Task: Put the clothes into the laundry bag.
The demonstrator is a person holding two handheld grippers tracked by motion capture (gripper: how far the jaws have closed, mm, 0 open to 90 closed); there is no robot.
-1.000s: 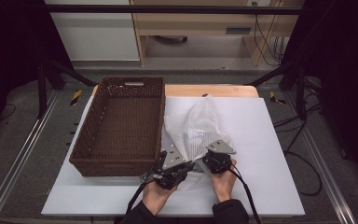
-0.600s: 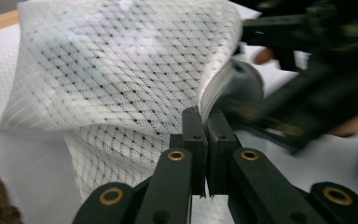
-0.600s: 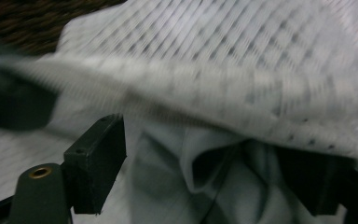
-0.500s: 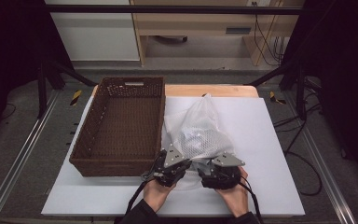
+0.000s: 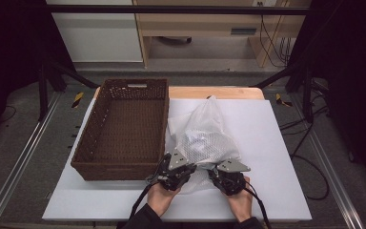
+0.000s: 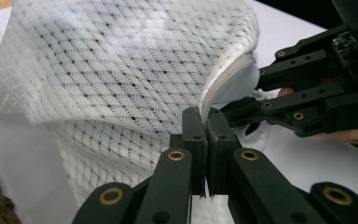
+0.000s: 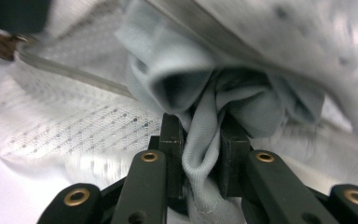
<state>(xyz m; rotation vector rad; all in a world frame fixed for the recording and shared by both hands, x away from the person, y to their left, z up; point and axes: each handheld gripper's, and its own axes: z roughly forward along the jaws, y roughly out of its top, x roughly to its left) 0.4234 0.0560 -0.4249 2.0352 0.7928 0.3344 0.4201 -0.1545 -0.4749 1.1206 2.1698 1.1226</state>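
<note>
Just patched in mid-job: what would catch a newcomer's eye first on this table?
A white mesh laundry bag lies mid-table on the white board, its open end toward the person. The left tool is shut on the bag's zipper edge, and the right tool, whose jaws have just been closing, pinches a pale grey cloth garment at the bag's mouth. Left of the bag stands a brown woven wicker basket.

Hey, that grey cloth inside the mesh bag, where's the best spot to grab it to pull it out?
Grip the fold of the grey cloth that pokes out of the mesh bag at its zipper mouth, coming in from the open end nearest the person. The right gripper already pinches that fold; the left gripper clamps the mouth's edge.
</note>
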